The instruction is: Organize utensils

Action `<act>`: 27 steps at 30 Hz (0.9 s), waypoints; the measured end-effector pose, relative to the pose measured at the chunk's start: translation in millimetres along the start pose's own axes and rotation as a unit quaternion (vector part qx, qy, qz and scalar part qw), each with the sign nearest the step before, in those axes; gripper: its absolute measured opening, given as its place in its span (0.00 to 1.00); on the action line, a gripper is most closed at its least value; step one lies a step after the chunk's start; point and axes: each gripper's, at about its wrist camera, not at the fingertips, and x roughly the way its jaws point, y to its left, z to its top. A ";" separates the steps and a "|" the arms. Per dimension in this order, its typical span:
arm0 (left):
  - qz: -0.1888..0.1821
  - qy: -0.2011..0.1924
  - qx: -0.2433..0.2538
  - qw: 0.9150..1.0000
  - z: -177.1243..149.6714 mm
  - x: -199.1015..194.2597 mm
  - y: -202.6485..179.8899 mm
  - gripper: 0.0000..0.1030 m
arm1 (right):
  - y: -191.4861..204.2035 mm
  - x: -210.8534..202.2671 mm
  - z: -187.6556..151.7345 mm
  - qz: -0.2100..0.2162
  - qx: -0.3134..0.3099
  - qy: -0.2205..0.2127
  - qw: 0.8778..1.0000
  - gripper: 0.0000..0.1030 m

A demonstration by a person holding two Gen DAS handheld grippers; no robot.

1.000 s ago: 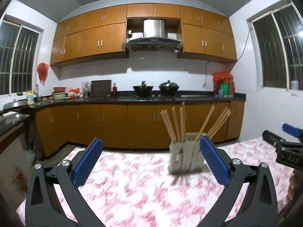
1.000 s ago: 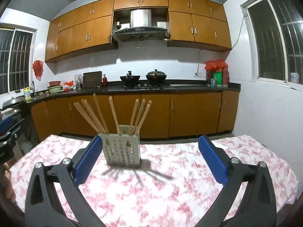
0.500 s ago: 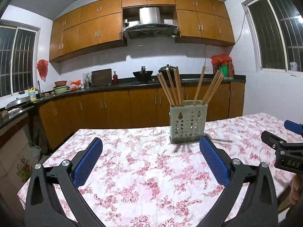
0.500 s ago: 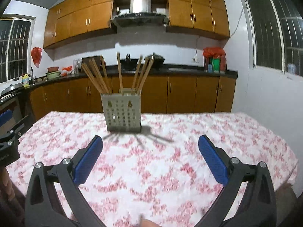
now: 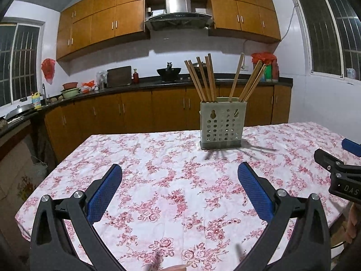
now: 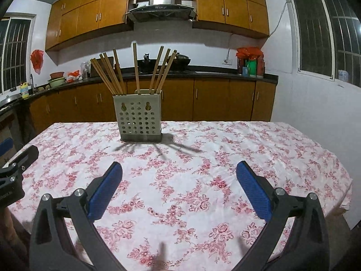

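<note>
A pale perforated utensil holder (image 5: 222, 125) (image 6: 140, 117) stands upright on the floral tablecloth, toward the far side of the table. Several wooden chopsticks (image 5: 204, 79) (image 6: 135, 70) lean out of it in a fan. My left gripper (image 5: 179, 181) hovers open above the cloth, short of the holder and to its left, with nothing between its blue pads. My right gripper (image 6: 179, 179) is likewise open and empty, nearer than the holder and to its right. Each gripper shows at the edge of the other's view.
The table (image 5: 158, 158) with its pink-flowered cloth ends near me and at the left, where the floor drops away. Brown kitchen cabinets and a dark counter (image 6: 203, 73) with pots and bottles run along the back wall. A white wall (image 6: 315, 113) stands to the right.
Both grippers have drawn back and tilted downward; the holder now sits farther away and higher on the cloth in both views. Jaws stayed open throughout.
</note>
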 end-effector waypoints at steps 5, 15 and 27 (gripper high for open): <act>0.002 0.005 -0.002 1.000 -1.5 0.5 -0.1 0.98 | -1.3 2.1 -1.9 -0.001 0.003 0.006 1.000 0.96; -0.001 0.009 -0.007 1.000 -2.3 0.7 0.7 0.98 | -0.1 2.4 -2.3 0.001 0.003 0.008 1.000 0.96; -0.003 0.010 -0.009 1.000 -2.7 0.9 0.0 0.98 | 0.1 2.5 -2.5 0.002 0.004 0.008 1.000 0.96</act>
